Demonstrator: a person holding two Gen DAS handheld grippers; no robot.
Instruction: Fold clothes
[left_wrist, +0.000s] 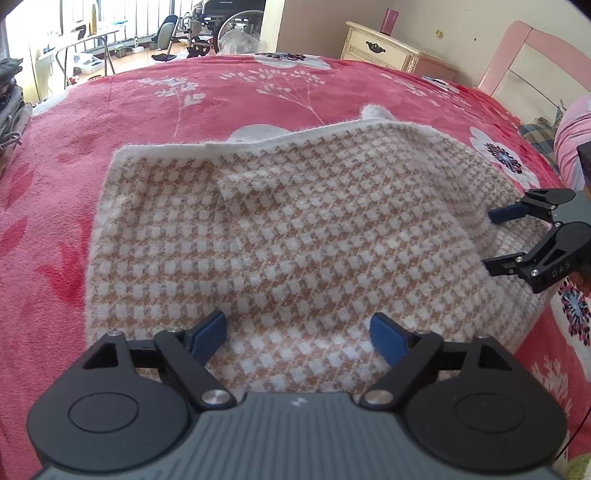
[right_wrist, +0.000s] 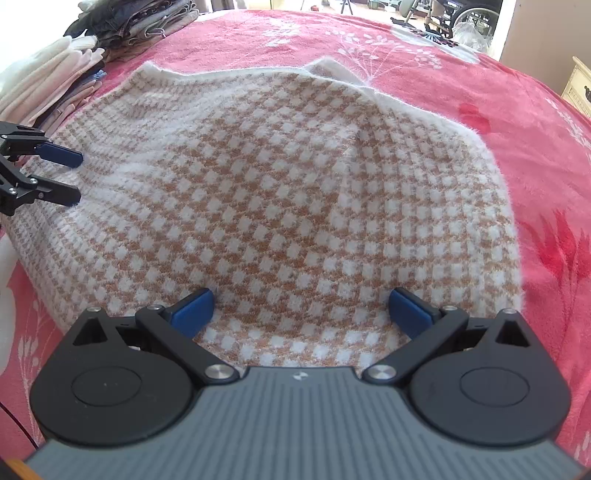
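Lying flat on the bed, the checked knit sweater (left_wrist: 288, 229) in orange-tan and white looks already folded into a squarish block, white ribbed edge (left_wrist: 236, 142) along the far side, a bit of white cloth poking out beyond it. It sits on the pink floral blanket (left_wrist: 110, 110), mid-bed.

Left gripper (left_wrist: 298, 338) hovers at the near edge, blue fingers (left_wrist: 210, 334) spread wide, sweater under the gap but nothing pinched. Right gripper (right_wrist: 301, 310) is the same: fingers (right_wrist: 194, 310) spread, knit below and between, no grip visible. In the left view the right gripper shows at the sweater's right edge; in the right view the left gripper (right_wrist: 75, 179) shows at its left edge. So the two sit side by side along the near hem, one per corner zone.

Key relation: the sweater lies ahead of and below both sets of fingers, its long axis running roughly left-right across them. Neither hand is clearly nearer; both look about level at the near edge.

Judgement: a fold seems just laid down or let go. The next move likely needs both near corners pinched and carried away toward the far ribbed edge.

Stack of folded clothes (right_wrist: 66, 74) at the bed's left side. Cream dresser (left_wrist: 384, 50) and wheelchair (left_wrist: 229, 18) beyond.
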